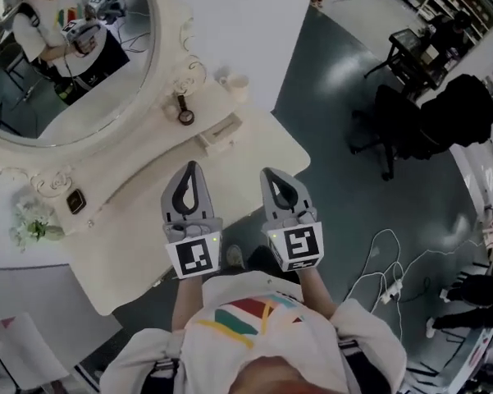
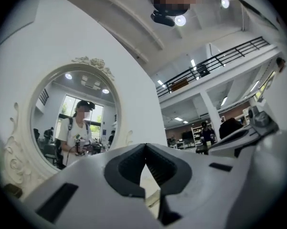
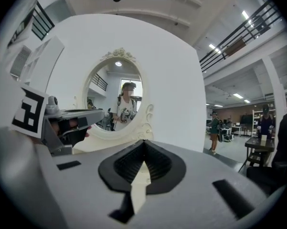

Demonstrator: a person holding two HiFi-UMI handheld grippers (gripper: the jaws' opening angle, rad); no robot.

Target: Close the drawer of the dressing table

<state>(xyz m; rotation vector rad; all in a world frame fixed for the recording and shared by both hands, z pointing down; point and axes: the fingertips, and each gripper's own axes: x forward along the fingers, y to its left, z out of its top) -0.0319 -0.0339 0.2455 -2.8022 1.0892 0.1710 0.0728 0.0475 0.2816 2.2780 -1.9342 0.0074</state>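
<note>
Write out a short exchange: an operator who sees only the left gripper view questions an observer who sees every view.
Operator: Where's the drawer?
Observer: In the head view, a small drawer seems to jut out below the mirror, ahead of the left gripper.
Operator: And the right jaws?
Observer: The right gripper has its jaws together, with nothing between them.
</note>
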